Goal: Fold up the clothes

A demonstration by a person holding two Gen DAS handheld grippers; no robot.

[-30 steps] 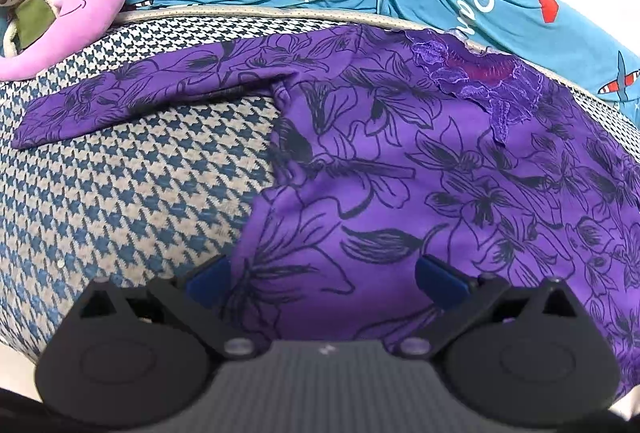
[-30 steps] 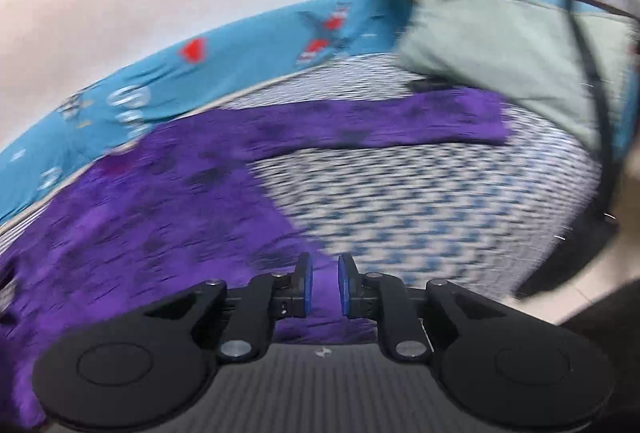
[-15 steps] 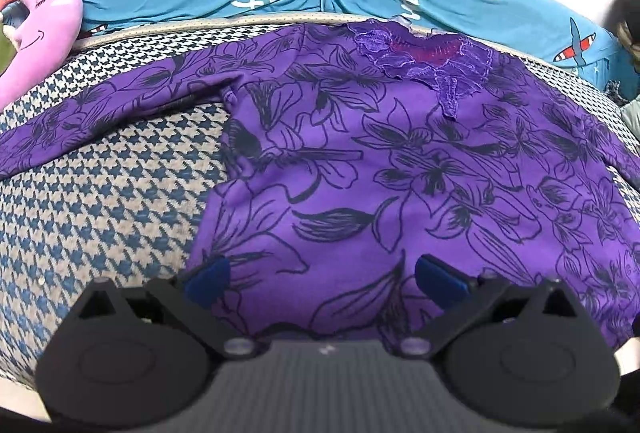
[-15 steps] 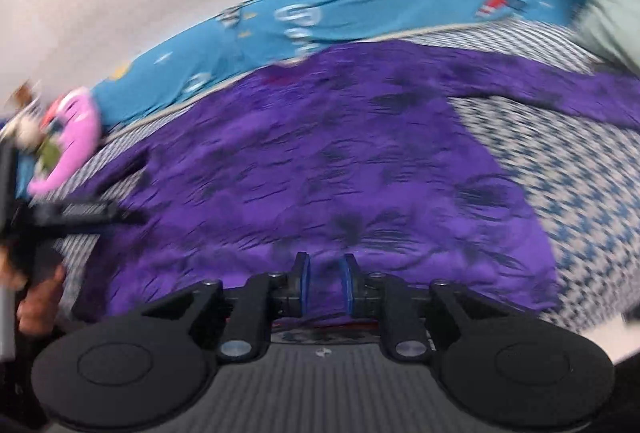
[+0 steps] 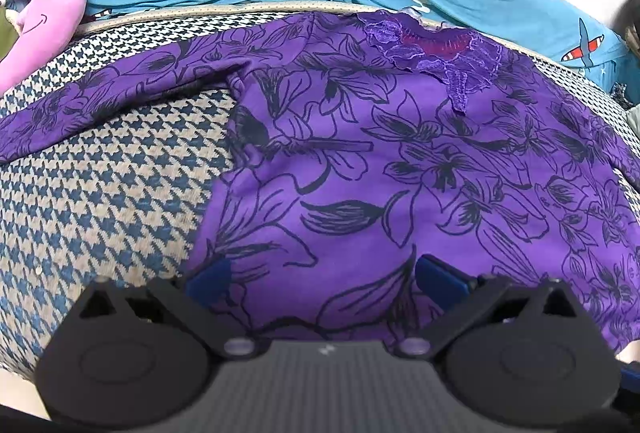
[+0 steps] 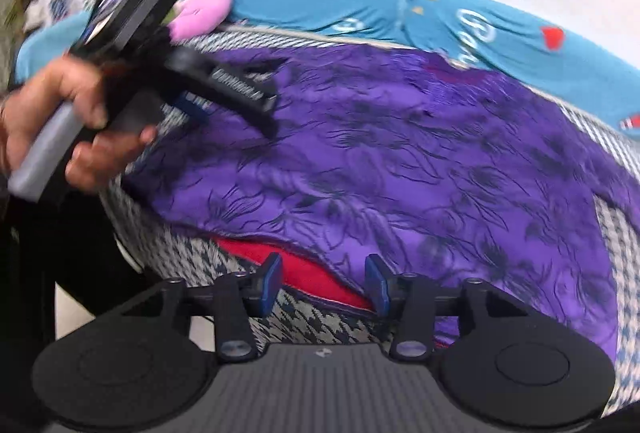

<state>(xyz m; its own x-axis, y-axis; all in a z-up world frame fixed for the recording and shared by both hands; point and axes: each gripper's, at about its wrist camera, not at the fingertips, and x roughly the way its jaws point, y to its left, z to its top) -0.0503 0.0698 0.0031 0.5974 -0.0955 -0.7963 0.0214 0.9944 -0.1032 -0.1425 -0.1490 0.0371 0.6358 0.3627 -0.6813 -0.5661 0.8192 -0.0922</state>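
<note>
Since the earlier frame our right gripper [image 6: 324,283] has spread its fingers wide; the left gripper [image 5: 318,275] stays wide (both empty). Risk: pinching only the top layer of the purple blouse [image 5: 400,173] hem.

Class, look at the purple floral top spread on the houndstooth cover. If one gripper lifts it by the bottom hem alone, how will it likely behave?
The purple top is probably floppy: it lies thin and creased against the houndstooth cover, so it would likely sag. It seems light. The long sleeve would probably trail. The left gripper is open over the hem.
</note>
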